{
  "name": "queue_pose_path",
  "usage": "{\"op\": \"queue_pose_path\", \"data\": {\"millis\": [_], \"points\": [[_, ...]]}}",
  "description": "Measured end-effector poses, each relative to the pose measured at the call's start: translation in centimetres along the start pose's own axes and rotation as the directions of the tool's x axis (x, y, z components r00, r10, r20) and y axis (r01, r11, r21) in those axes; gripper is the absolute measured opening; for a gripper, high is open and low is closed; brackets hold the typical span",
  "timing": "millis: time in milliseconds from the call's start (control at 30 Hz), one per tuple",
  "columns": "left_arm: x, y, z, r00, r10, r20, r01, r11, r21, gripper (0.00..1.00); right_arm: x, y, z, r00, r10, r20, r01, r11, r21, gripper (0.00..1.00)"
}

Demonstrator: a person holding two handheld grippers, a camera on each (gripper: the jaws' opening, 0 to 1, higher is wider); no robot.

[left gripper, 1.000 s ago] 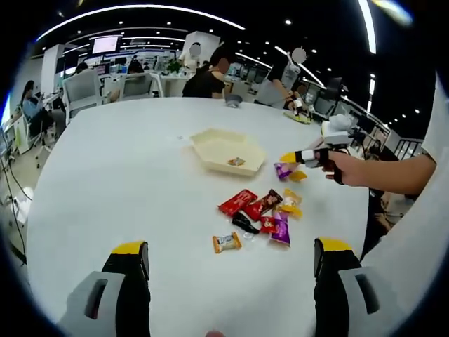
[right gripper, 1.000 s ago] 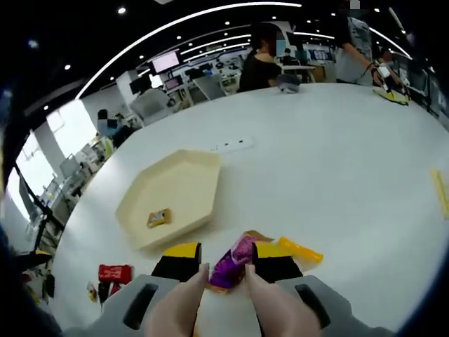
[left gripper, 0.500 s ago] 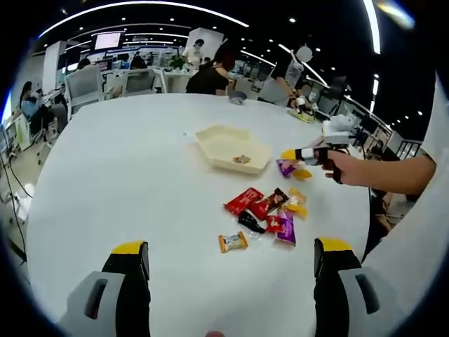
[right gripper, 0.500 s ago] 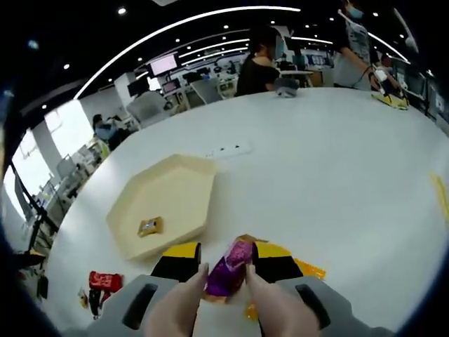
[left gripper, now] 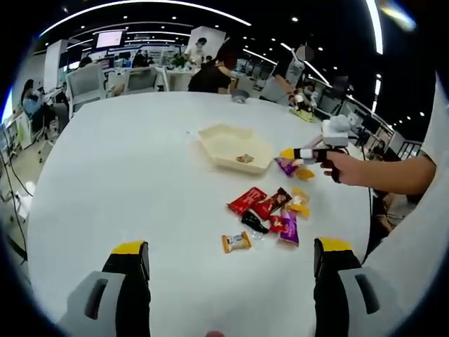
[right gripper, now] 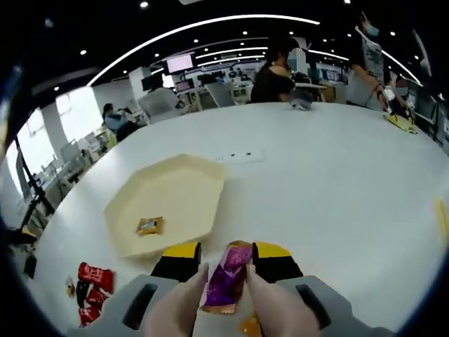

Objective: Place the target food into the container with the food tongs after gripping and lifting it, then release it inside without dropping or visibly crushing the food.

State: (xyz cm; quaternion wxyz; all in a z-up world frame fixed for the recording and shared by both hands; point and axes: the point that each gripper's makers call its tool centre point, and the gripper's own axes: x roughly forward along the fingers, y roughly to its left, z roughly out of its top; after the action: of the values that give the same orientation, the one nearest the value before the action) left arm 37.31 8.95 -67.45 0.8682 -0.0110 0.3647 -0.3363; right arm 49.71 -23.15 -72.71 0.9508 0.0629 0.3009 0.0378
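Left to right. My left gripper point(left gripper: 228, 263) hangs idle over the near side of the round white table point(left gripper: 126, 168), its yellow-tipped black jaws spread wide with nothing between them. Ahead of it lies a loose cluster of wrapped snacks point(left gripper: 270, 214): a red flat packet point(left gripper: 246, 200), a dark brown packet beside it, a small orange-and-white wrapped sweet point(left gripper: 236, 241) nearest me, and purple and yellow wrappers to the right. Beyond the cluster sits the cream hexagonal shallow tray point(left gripper: 228, 133), with one small gold-wrapped sweet point(left gripper: 244, 159) already lying in it.

Further right, in the left gripper view, my right gripper point(left gripper: 295, 156) is up off the table just beside the tray's right edge. In the right gripper view its jaws are pressed in on the purple foil snack packet point(right gripper: 228, 276), which stands clear of the table top; the packet shows no obvious flattening. I see no separate tongs; the gripper does that work. The tray point(right gripper: 119, 210) lies ahead and to the left in that view.

Judgement: grip and lift are done; the carry is in hand. The next move calls for travel leftward over the tray rim, a lowering close to the floor, clear of the gold sweet, then a gentle opening of the jaws.
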Motion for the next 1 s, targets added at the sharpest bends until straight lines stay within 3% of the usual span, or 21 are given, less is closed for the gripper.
{"op": "queue_pose_path", "data": {"millis": [167, 700, 867, 1000], "points": [[-0.02, 0.04, -0.07, 1.000, 0.003, -0.003, -0.003, 1.000, -0.002, 0.98, 0.30, 0.41, -0.34, 1.000, 0.010, -0.011, -0.011, 0.997, -0.077, 0.28], [0.12, -0.12, 0.10, 1.000, -0.001, 0.005, 0.001, 1.000, -0.002, 0.97, 0.46, 0.52, -0.55, 1.000, 0.006, -0.020, -0.010, 0.981, -0.195, 0.23], [-0.10, -0.08, 0.16, 1.000, 0.001, 0.009, -0.001, 1.000, -0.002, 0.97, 0.49, 0.07, -0.39, 1.000, -0.018, -0.022, 0.015, 0.991, -0.136, 0.20], [-0.37, -0.03, 0.29, 1.000, 0.004, 0.015, -0.004, 1.000, -0.001, 0.97, 0.47, 0.12, -0.43, 1.000, -0.019, -0.025, 0.016, 0.990, -0.139, 0.20]]}}
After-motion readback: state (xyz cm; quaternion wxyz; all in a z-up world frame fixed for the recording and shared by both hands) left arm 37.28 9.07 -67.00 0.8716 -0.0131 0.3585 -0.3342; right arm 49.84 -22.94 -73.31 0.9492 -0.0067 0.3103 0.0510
